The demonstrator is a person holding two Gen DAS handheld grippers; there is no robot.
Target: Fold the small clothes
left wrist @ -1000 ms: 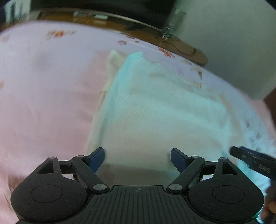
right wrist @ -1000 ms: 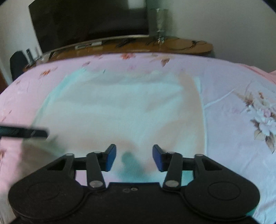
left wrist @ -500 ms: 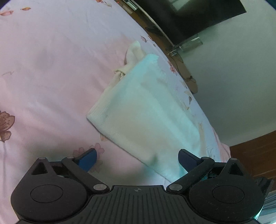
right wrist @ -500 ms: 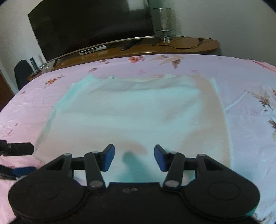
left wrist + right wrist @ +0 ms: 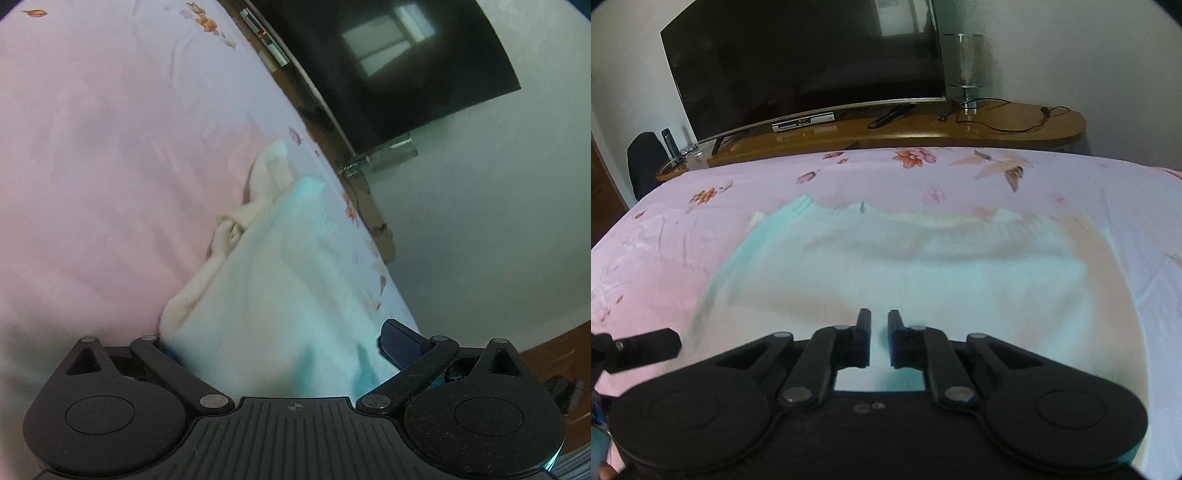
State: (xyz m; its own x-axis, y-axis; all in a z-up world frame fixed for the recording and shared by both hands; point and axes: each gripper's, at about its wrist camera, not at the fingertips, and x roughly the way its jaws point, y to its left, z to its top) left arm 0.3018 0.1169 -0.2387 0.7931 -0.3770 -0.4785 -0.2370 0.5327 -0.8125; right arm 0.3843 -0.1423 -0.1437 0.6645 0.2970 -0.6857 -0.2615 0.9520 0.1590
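A white folded garment [image 5: 905,277] lies flat on the pink flowered bedsheet [image 5: 1108,192]. My right gripper [image 5: 879,325] is at its near hem, jaws closing to a thin gap with cloth pinched between them. In the left wrist view the garment [image 5: 295,277] runs away from me, a cream sleeve bunched along its left side. My left gripper [image 5: 280,347] stands wide open, rolled, with the garment's near corner between its jaws; the cloth hides the left pad. One black finger of the left gripper [image 5: 639,349] shows at the garment's left edge.
Beyond the bed's far edge stands a curved wooden console [image 5: 997,125] with a large dark TV [image 5: 805,62], a set-top box [image 5: 803,122], a glass lamp [image 5: 967,62] and cables. A black chair [image 5: 642,162] is at the far left. Bare sheet [image 5: 92,166] surrounds the garment.
My left gripper rolled, sank to the garment's near corner and widened its jaws around it. My right gripper drew back toward the near hem and closed from half open.
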